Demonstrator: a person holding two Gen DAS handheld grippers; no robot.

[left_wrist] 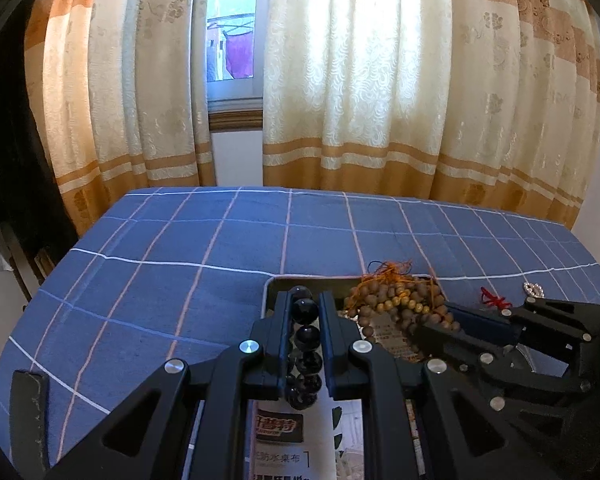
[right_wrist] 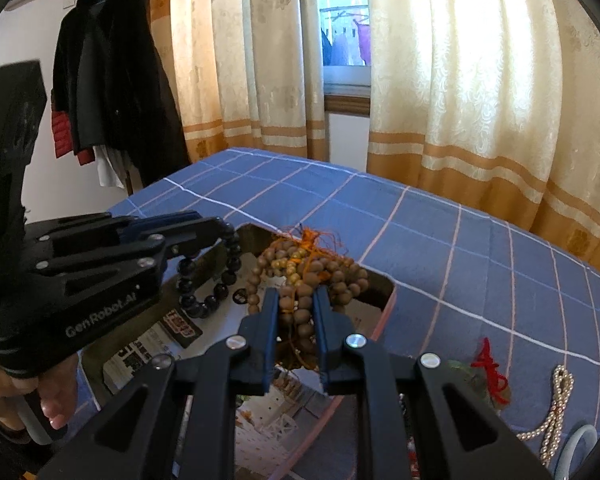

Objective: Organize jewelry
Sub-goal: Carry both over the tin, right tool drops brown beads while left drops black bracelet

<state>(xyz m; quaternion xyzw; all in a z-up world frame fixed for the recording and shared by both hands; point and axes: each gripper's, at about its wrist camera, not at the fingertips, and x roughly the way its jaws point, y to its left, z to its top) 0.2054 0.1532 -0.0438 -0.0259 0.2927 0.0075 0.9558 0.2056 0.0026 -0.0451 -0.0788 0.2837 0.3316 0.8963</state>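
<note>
The left claw is closed on the black bracelet, the right claw on the wooden beads, both over the tray. It seems best to lower each gently, then release.

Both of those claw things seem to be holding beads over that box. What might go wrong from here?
Possible snags:
1. The brown bead necklace is a tangled heap with loose orange threads; the right gripper may drag the whole clump or catch a thread.
2. The black bead bracelet hangs from the left gripper and might slip outside the box.
3. The grippers sit close and could bump.
</note>
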